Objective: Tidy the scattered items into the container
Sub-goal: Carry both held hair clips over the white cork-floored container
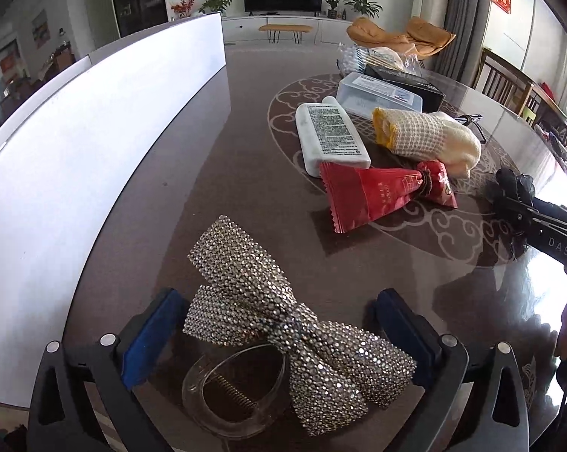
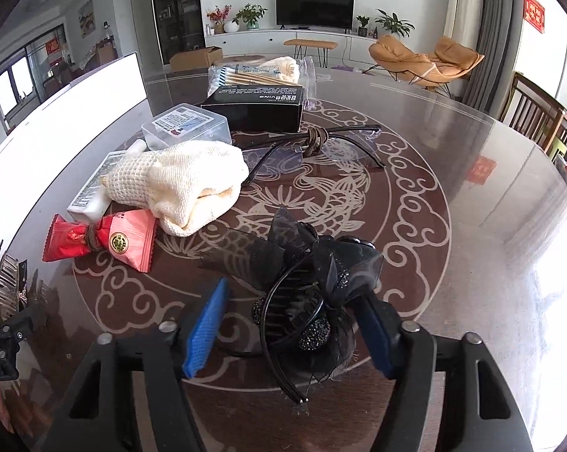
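One rhinestone bow clip (image 1: pixel 283 324) between wide left fingers (image 1: pixel 147 335); one black bow clip (image 2: pixel 313 293) between parted right fingers (image 2: pixel 204 327)

The tall white container wall (image 1: pixel 95 143) is cut off by the left edge, so its inside is hidden. The white printed lotion tube (image 2: pixel 91 192) is partly covered by the cream knitted cloth (image 2: pixel 185 184). The print on the clear plastic lidded box (image 2: pixel 187 126) cannot be read.

Two hair clips (image 1: pixel 298 331) (image 2: pixel 313 293), one pouch (image 2: pixel 106 243)
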The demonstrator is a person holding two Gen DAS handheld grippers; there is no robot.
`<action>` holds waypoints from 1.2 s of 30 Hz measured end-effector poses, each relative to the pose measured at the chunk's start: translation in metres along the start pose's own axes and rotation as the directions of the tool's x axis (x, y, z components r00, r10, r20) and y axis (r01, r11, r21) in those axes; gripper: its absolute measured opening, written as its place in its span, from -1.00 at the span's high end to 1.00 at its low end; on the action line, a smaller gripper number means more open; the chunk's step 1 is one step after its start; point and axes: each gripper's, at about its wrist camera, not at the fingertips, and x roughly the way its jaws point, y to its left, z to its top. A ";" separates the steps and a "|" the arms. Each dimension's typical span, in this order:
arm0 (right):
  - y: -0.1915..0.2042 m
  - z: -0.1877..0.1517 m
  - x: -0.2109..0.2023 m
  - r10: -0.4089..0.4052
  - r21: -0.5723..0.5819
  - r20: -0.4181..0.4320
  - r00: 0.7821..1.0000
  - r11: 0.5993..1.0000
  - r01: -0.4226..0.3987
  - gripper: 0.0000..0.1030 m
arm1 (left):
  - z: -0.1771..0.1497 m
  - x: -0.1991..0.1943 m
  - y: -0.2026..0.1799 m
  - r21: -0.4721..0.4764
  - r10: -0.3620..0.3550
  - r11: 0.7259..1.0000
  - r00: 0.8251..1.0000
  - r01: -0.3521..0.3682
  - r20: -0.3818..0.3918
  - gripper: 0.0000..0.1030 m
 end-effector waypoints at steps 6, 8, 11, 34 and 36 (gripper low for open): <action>-0.008 -0.003 -0.012 0.070 0.017 0.014 0.997 0.997 -0.070 0.15 | 0.003 -0.005 0.004 -0.024 -0.022 0.999 1.000 0.022 -0.002 -0.81; -0.010 -0.005 -0.029 0.088 0.016 0.048 0.995 0.996 -0.089 0.15 | 0.000 -0.014 0.009 -0.050 -0.065 0.997 0.997 0.066 0.035 -0.40; -0.016 -0.009 -0.050 0.121 0.022 0.074 0.990 0.992 -0.123 0.15 | -0.005 -0.026 0.009 -0.053 -0.080 0.995 0.994 0.083 0.070 -0.37; -0.018 -0.028 -0.084 0.174 0.051 0.066 0.983 0.983 -0.177 0.14 | 0.000 -0.084 -0.015 0.040 0.013 0.999 0.981 -0.021 0.195 -0.37; -0.011 -0.028 -0.084 0.186 0.037 0.059 0.981 0.981 -0.188 0.14 | 0.001 -0.085 -0.011 0.019 -0.011 1.000 0.982 0.007 0.187 -0.37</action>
